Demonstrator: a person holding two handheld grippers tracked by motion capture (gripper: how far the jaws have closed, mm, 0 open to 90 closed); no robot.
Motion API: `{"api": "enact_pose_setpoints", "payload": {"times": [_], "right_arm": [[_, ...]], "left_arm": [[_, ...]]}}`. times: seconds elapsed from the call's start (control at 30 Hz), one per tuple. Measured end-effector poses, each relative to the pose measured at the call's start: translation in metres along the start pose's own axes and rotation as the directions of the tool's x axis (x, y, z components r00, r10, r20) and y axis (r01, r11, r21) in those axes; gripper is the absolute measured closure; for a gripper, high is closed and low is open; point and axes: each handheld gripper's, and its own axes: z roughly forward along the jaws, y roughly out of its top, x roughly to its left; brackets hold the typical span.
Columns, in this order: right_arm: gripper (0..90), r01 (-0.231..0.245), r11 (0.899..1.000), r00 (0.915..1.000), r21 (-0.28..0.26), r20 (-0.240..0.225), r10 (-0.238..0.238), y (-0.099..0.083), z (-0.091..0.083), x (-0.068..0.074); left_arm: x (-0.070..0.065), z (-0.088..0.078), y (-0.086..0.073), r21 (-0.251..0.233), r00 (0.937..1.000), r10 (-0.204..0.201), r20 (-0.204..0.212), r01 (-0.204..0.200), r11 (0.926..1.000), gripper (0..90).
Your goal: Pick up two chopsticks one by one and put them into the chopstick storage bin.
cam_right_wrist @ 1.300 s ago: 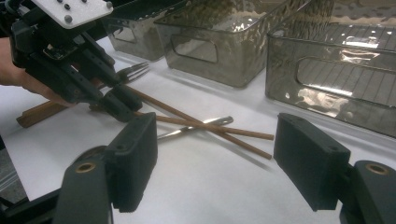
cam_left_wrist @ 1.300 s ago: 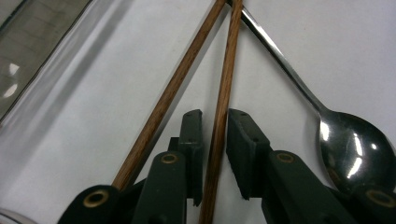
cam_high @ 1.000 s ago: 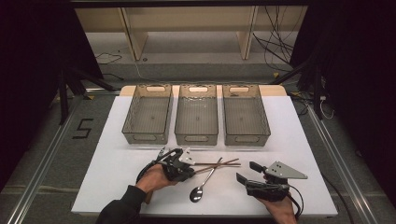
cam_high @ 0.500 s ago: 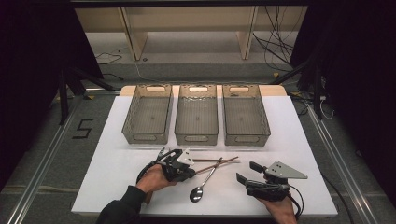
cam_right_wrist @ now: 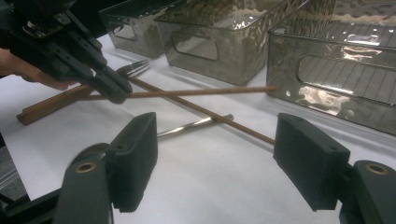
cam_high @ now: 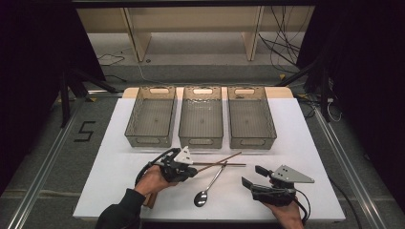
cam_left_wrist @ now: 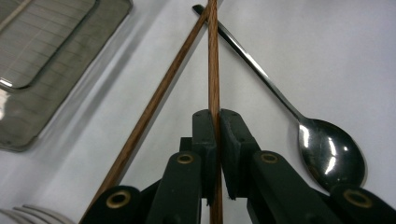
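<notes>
My left gripper (cam_left_wrist: 217,116) is shut on a thin wooden chopstick (cam_left_wrist: 213,56) that runs straight out between its jaws. In the high view the left gripper (cam_high: 193,171) is left of centre near the table's front, and the held chopstick (cam_high: 219,161) points right towards the bins. A second chopstick (cam_high: 234,164) lies crossing it on the white table (cam_high: 305,143). A metal spoon (cam_high: 201,197) lies just in front, its handle under the sticks. My right gripper (cam_high: 251,175) stands open at the front right with nothing between its pads (cam_right_wrist: 135,158), facing the chopsticks (cam_right_wrist: 201,92).
Three clear plastic bins (cam_high: 200,119) stand side by side across the middle of the table. A fork (cam_right_wrist: 135,69) lies by the left gripper near the left bin. A brown wooden handle (cam_right_wrist: 46,107) lies under the left hand. The table's front edge is close to both hands.
</notes>
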Motion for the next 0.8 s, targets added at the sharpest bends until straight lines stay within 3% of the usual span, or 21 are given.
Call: {"api": "enact_pose_setpoints", "payload": {"times": [0.43, 0.8], "right_arm": [[31.2, 0.004, 1.0, 1.0, 0.003, 0.0, -0.004, 0.0, 0.0, 0.001], [31.2, 0.006, 1.0, 1.0, 0.001, 0.005, -0.006, 0.0, -0.001, 0.0]], "left_arm": [[0.009, -0.024, -0.001, -0.057, 0.998, -0.049, -0.04, 0.046, 0.9973, 84.6], [0.022, -0.046, -0.004, -0.121, 0.9877, -0.131, -0.084, 0.121, 0.9852, 84.6]]}}
